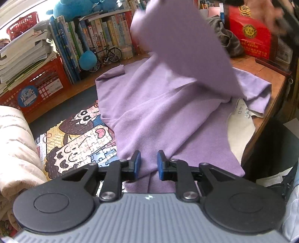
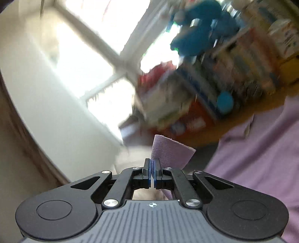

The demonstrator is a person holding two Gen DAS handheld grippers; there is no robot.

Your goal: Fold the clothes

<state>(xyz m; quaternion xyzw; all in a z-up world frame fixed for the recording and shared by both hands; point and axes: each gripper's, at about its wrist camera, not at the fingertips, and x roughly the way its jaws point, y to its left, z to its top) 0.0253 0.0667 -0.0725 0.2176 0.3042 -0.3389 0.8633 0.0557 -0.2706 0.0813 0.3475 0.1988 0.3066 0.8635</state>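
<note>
A purple fleece garment (image 1: pixel 158 104) lies spread over the wooden table (image 1: pixel 269 74). Its near hem runs between the blue pads of my left gripper (image 1: pixel 149 164), which is shut on the fabric. A lifted flap of the same garment (image 1: pixel 179 37) hangs blurred above the table. At the top right a person's hand (image 1: pixel 265 15) holds the other tool. In the right wrist view my right gripper (image 2: pixel 153 168) is shut on a corner of the purple cloth (image 2: pixel 168 151), raised and pointing about level. The rest of the garment (image 2: pixel 252 158) trails off to the right.
A jigsaw puzzle (image 1: pixel 78 134) lies under the garment's left side. A red crate (image 1: pixel 37 87), rows of books (image 1: pixel 104 31) and a toy bicycle (image 1: pixel 108 56) line the back. A red box (image 1: pixel 250 39) and grey cloth (image 1: pixel 224 35) stand back right. A padded cream coat (image 1: pixel 15 145) lies at left.
</note>
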